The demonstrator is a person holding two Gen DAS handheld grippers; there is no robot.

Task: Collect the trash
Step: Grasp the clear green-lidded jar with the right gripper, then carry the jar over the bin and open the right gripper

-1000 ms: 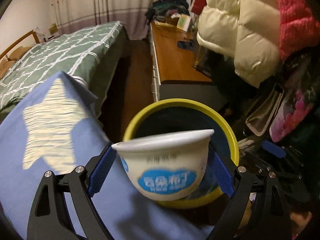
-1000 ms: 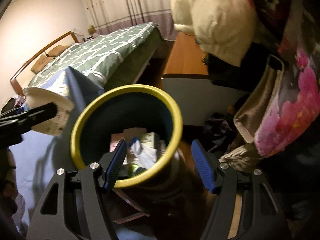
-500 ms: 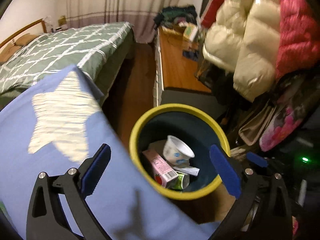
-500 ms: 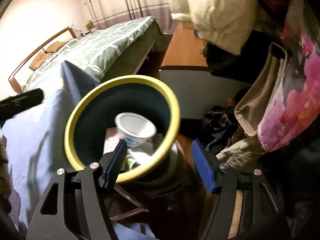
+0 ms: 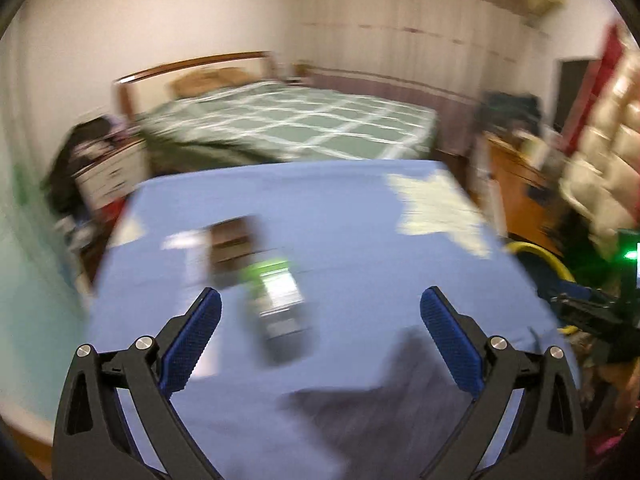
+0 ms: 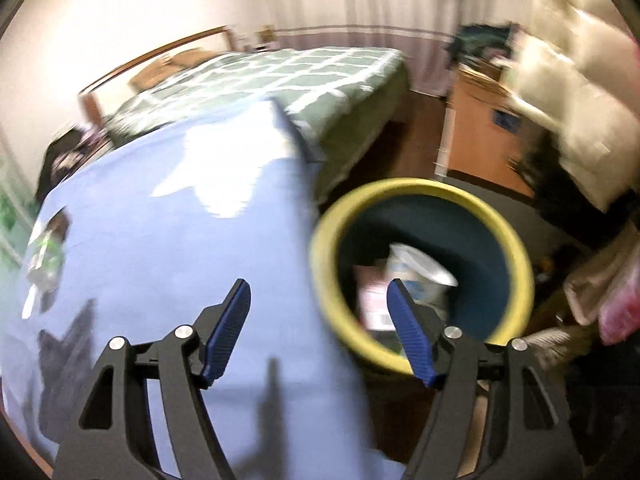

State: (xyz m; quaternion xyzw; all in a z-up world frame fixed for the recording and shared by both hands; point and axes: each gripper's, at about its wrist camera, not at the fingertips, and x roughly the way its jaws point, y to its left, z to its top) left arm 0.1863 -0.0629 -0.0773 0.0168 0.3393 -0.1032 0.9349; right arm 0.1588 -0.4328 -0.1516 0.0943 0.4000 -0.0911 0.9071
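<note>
My left gripper, spread and empty, sits nearest the carton, dead ahead, long axis running away; right gripper, half-spread and empty, by the bin.

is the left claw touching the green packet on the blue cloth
Apart. In the left wrist view the left claw stands wide open and empty, and blue cloth shows between each pad and the blurred green packet lying ahead.
</note>
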